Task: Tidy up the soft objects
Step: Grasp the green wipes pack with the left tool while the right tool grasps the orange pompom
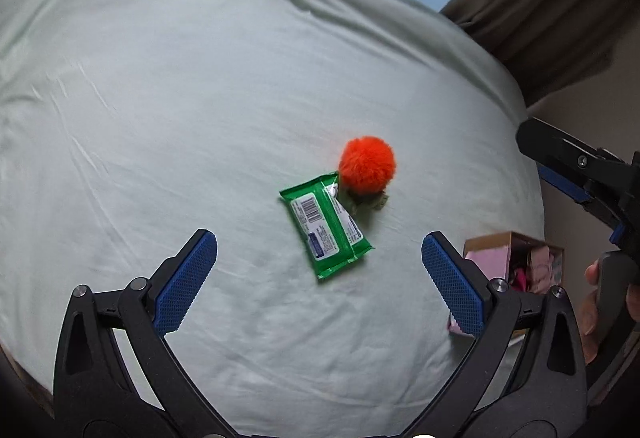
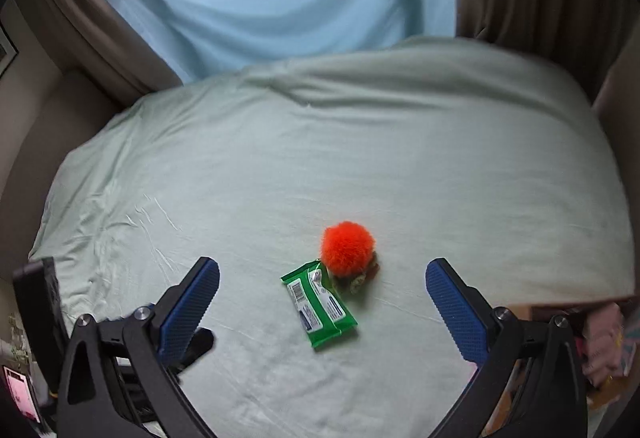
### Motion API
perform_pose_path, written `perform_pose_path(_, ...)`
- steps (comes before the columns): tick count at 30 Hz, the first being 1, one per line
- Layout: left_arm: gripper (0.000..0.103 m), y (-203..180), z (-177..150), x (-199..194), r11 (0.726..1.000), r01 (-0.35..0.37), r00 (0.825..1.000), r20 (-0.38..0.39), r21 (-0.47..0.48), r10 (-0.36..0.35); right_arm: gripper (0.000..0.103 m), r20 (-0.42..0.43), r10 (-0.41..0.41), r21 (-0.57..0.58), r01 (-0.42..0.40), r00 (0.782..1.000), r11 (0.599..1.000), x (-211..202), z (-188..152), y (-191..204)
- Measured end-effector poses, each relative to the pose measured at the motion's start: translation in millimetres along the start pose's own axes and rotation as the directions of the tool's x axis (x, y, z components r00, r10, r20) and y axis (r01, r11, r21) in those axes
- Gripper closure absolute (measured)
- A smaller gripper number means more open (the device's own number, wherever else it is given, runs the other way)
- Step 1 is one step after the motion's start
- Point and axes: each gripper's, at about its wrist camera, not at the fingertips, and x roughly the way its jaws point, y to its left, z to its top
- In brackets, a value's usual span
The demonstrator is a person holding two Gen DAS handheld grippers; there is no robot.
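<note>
On the pale green bedsheet (image 1: 160, 97), the left gripper (image 1: 319, 270) hovers with its blue-padded fingers spread wide apart and nothing between them. Just beyond it, near the middle of the bed, lies the flat green plastic pack of wipes (image 1: 326, 226), printed side up with its barcode label showing, angled with one end nearer and to the right. It looks light and squashy, but its glossy film is probably slippery; the surest hold is likely across its narrow width, pinching both long edges, since the flat face gives the pads little to bite.

Touching the pack's far right corner sits the fluffy orange pom-pom ball (image 1: 367, 165), with a small dull green-brown piece (image 1: 370, 199) at its near side; what that piece is cannot be told. The ball should be nearly weightless and fully compressible, so a gentle squeeze through its middle ought to hold it.

Further right, off the near edge of the bed, an open cardboard box (image 1: 516, 250) shows pink soft items inside. The right gripper (image 2: 322, 310) is likewise spread open and empty, facing the same two objects.
</note>
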Motion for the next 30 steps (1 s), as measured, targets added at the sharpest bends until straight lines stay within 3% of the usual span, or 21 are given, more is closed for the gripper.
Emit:
perform_pose_path(5,0.002,2,-1,65,0.995,0.005,0.999,-0.037,-0.096,-0.009,0.007,-0.078,0.043,0.006,-0.042,0.996,0.999,62,11,-11)
perform_pose_path(12,0.010,2,-14,135,0.983,-0.016,0.998,-0.065,-0.185,0.004,0.008,-0.174,0.061,0.024,-0.058,0.983,0.998,139,12,-35)
perform_pose_path(16,0.021,1,-24,157,0.974,-0.052,0.998,-0.055,-0.219,0.041,0.019,-0.218,0.073,0.022,-0.070,0.973,0.997,169,6,-45)
perform_pose_path(22,0.031,-5,-36,178,0.975,-0.079,0.995,-0.070,-0.209,0.066,0.023,-0.254,0.085,0.032,-0.079,0.963,0.996,198,-2,-53)
perform_pose_path(26,0.035,-8,-41,183,0.975,-0.068,0.997,-0.056,-0.213,0.058,0.039,-0.276,0.101,0.051,-0.090,0.956,0.995,212,-6,-58)
perform_pose_path(30,0.051,-13,-40,189,0.982,-0.065,0.997,-0.048,-0.180,0.057,0.049,-0.285,0.106,0.060,-0.093,0.953,0.994,220,-14,-62)
